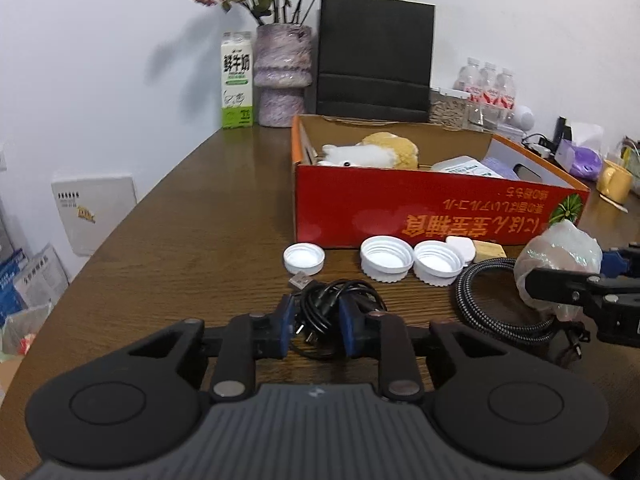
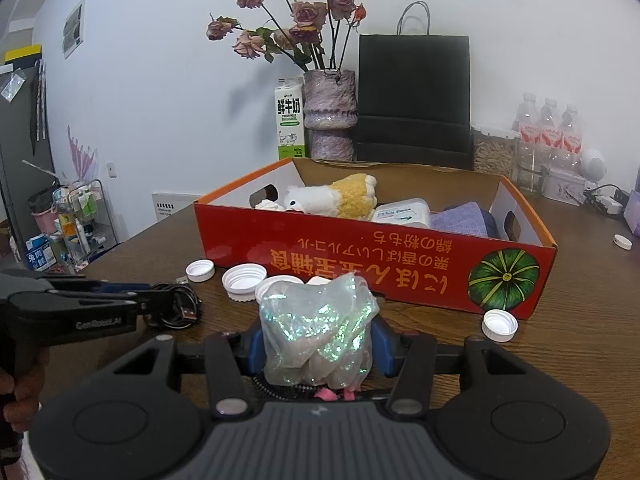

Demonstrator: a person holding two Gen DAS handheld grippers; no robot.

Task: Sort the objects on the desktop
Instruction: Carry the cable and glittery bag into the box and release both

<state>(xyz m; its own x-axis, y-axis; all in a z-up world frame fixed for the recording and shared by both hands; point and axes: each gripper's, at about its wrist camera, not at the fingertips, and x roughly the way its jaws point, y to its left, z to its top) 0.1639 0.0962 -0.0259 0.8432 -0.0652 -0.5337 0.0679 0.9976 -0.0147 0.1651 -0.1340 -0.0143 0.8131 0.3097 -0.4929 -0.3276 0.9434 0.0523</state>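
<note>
The left gripper (image 1: 317,322) clamps the coiled black cable bundle (image 1: 340,300) between its pads, while the right gripper (image 2: 318,344) grips a crumpled iridescent plastic bag (image 2: 316,328).

The desk (image 1: 200,220) is dark brown with a wood grain. The box (image 2: 360,264) is red outside with orange lettering, an orange rim and a green striped pumpkin picture. The caps (image 1: 386,258) are white. One cable (image 1: 332,304) is black, the other cable (image 1: 480,292) braided black and grey. The bag (image 2: 316,328) is clear with green iridescent glitter. The plush toy (image 2: 336,200) is white and yellow. The vase (image 2: 330,112) is mottled purple. The paper bag (image 2: 414,96) is black.
</note>
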